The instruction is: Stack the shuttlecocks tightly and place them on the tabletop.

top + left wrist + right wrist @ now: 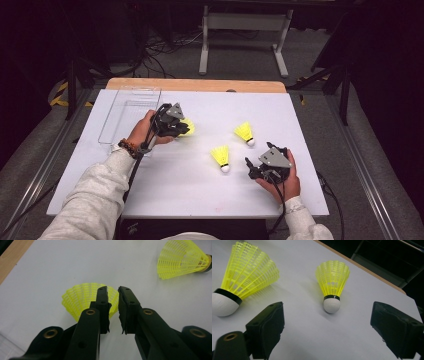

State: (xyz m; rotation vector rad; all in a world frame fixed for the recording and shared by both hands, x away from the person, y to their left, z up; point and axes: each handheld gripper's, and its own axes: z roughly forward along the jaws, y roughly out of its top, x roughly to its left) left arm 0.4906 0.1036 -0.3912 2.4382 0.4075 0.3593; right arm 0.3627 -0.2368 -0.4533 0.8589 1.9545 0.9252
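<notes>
- The left gripper (113, 293) has its fingers nearly closed, a narrow gap between them, with nothing gripped.
- A yellow shuttlecock (82, 298) lies on the white counter (175, 190) just behind its fingertips.
- The right gripper (327, 327) rests with fingers wide apart, empty.

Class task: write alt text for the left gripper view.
The left gripper's two black jaws stand slightly apart over a white table, with a yellow shuttlecock lying just beyond and partly behind them. A second yellow shuttlecock lies at upper right.
</notes>
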